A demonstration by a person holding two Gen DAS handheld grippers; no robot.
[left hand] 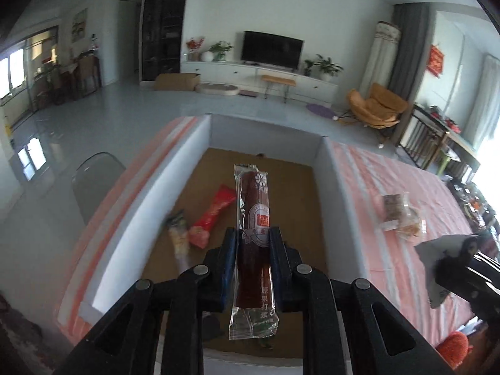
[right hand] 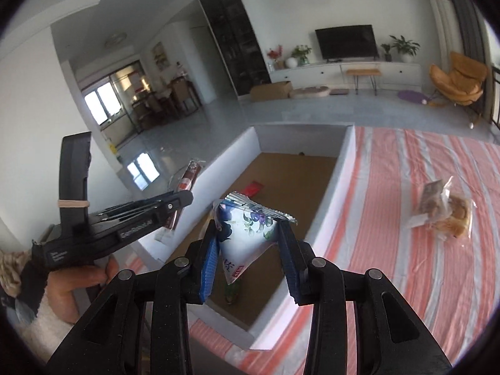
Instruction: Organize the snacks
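Jaws of left gripper: clamped on a dark red fruit-paste stick in clear wrapper, held over the white-walled box. Jaws of right gripper: part open, pads against a triangular blue-and-white snack pouch over the same box. Box floor: red packet. Striped surface beyond: clear-bagged pastries.

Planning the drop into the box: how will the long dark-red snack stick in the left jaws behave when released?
The snack stick juts straight past the left gripper without drooping, so probably stiff. Its glossy clear wrapper looks slippery. Being round, it may roll on the box floor.
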